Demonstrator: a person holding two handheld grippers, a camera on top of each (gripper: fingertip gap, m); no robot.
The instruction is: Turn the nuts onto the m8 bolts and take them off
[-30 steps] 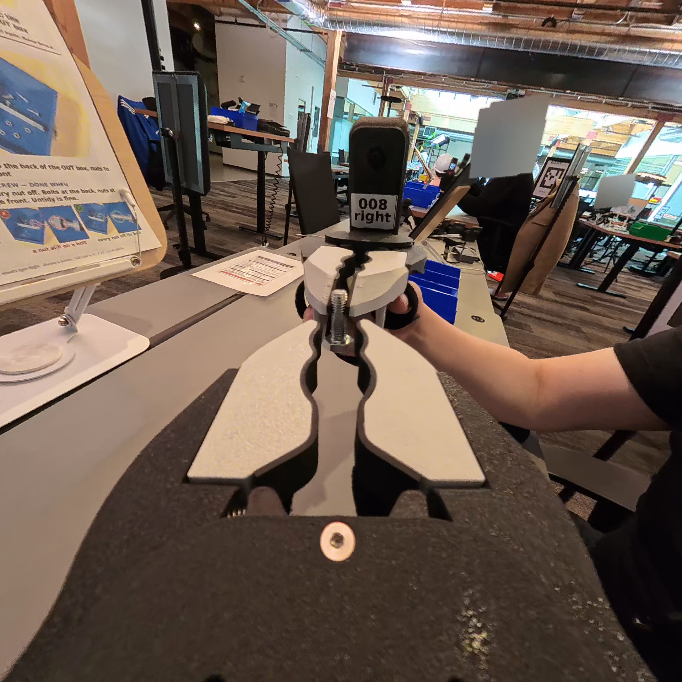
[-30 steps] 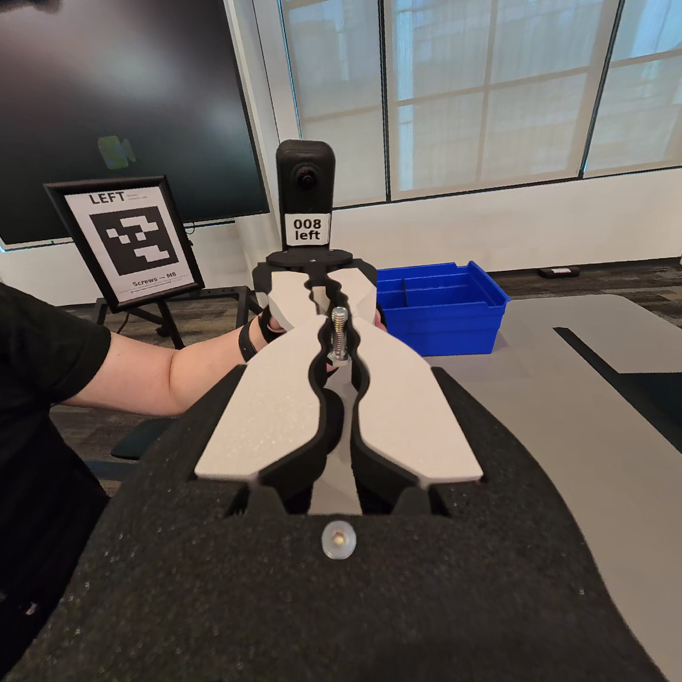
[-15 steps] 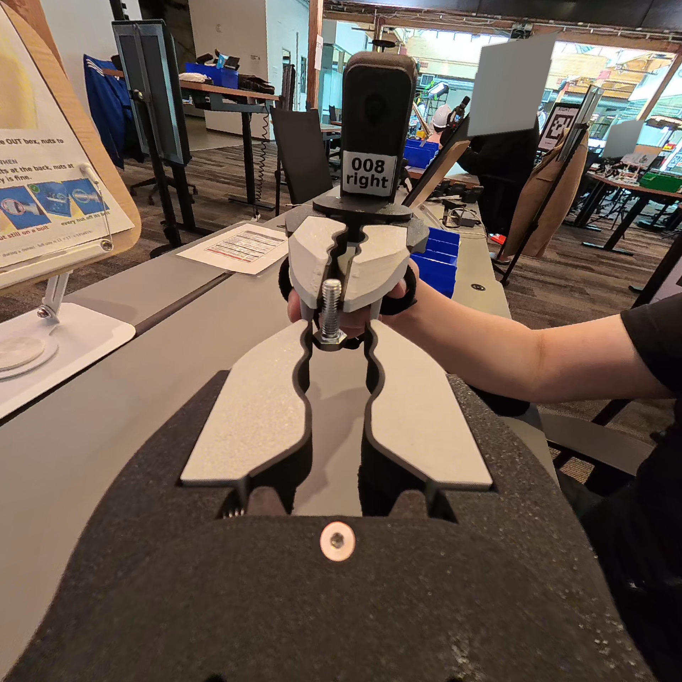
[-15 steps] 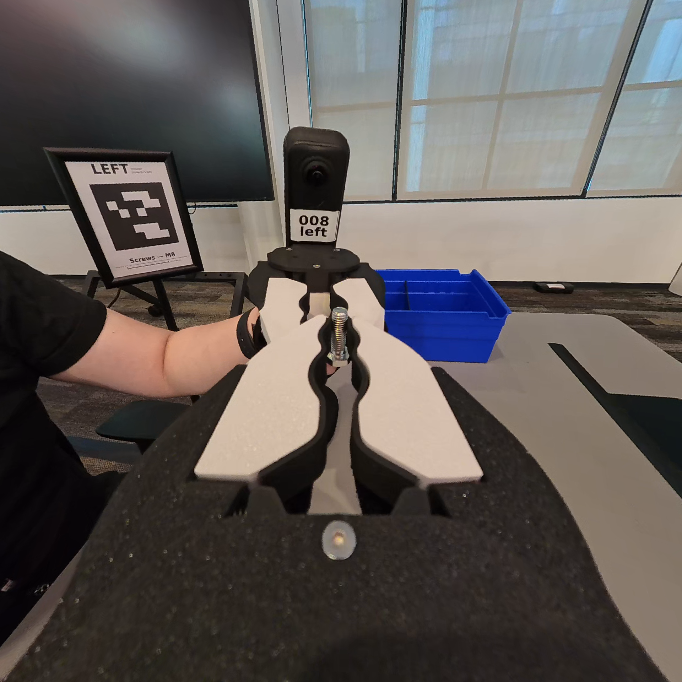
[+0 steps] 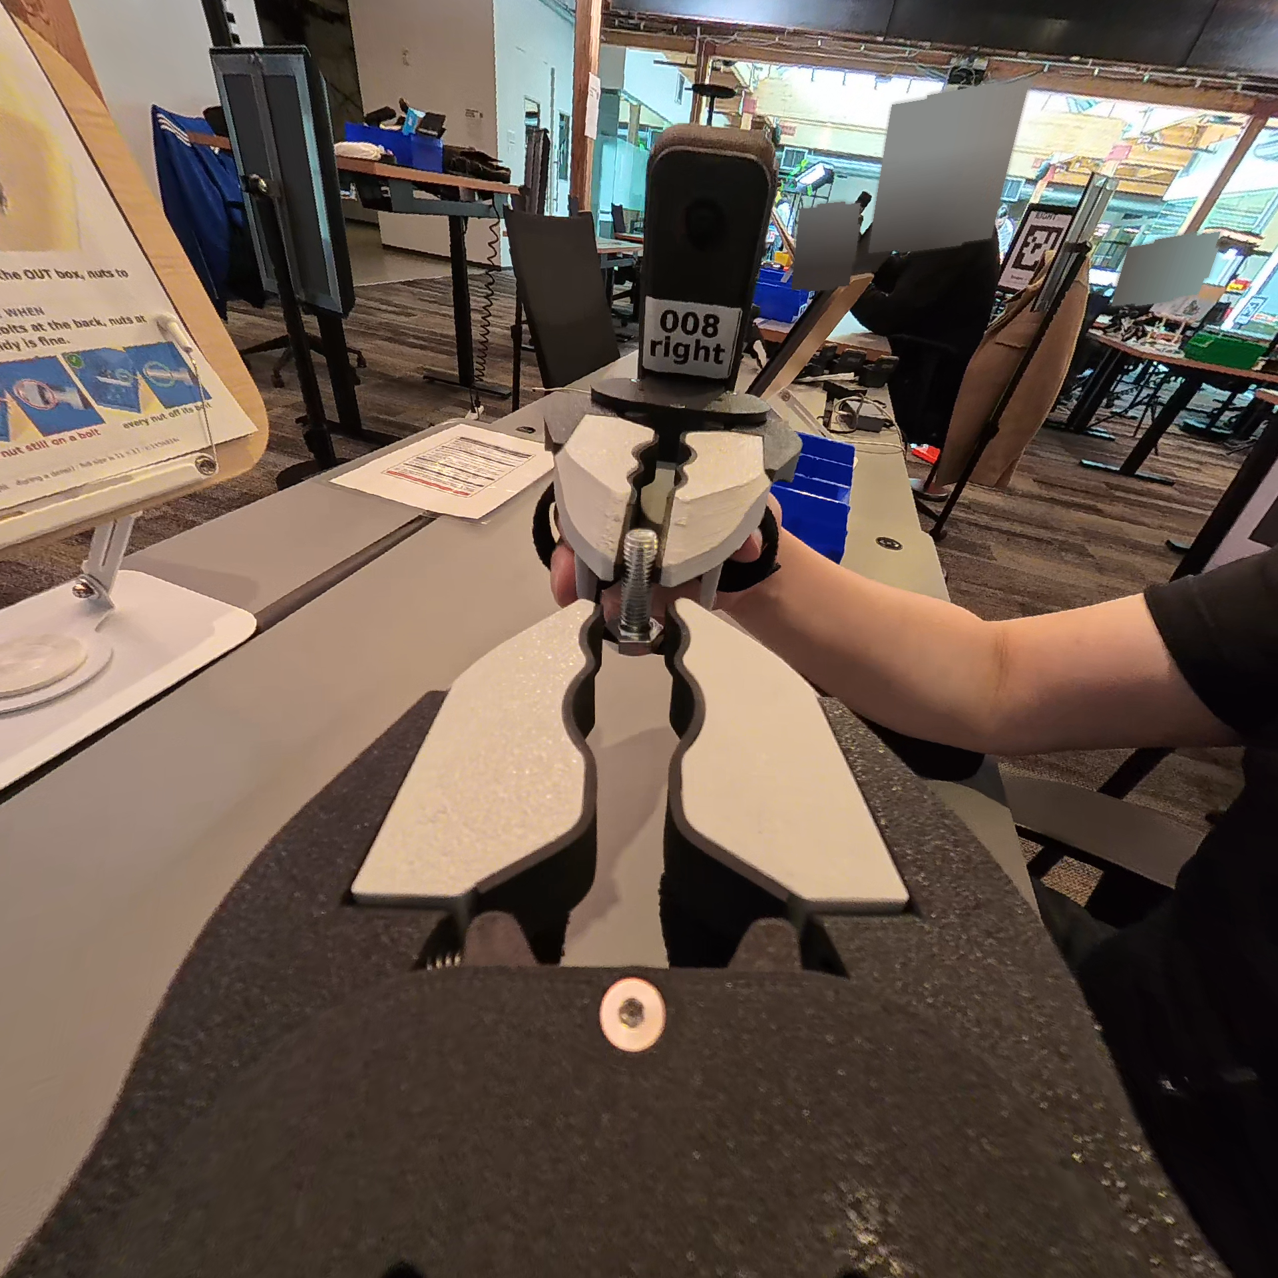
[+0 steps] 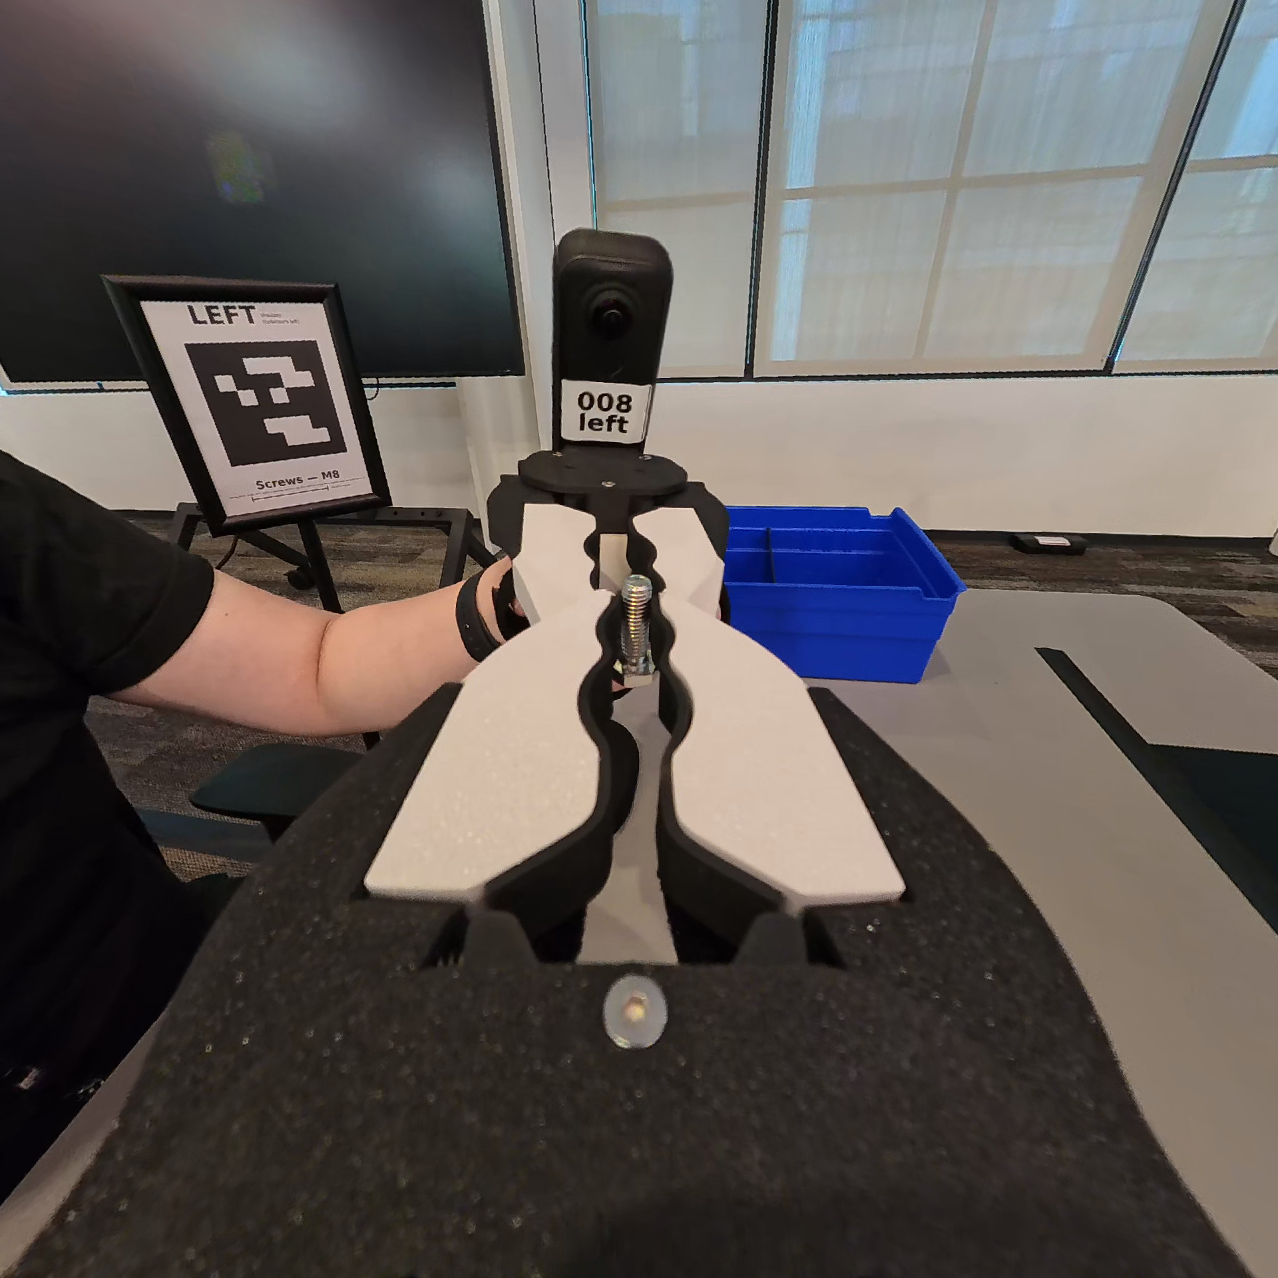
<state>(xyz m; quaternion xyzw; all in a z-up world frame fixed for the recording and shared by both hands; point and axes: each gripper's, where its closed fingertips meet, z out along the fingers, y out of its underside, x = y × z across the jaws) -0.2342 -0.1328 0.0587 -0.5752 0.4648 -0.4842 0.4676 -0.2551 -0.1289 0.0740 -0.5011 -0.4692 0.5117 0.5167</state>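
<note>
In the left wrist view, your left tool has its two pale fingers drawn in on the six-sided lower end of a bolt. The bolt stands upright in the air, clear of the grey desk and over its middle. That low grip likely leaves the thread bare for turning. I cannot tell whether that six-sided piece is the bolt's head or a nut run right down. The right tool faces you just behind the bolt, its fingers nearly together. From here you cannot see whether they pinch the thread. In the right wrist view, the right tool's fingers sit closed along the threaded shank, with the six-sided end showing just below them, so it looks to be gripping the bolt as well. Meeting nose to nose like this probably lets one tool steady the bolt while the other twists. The bolt is bright silver, its thread clean to the rounded tip, with no separate nut higher up. A blue bin waits at the desk's far edge.
</note>
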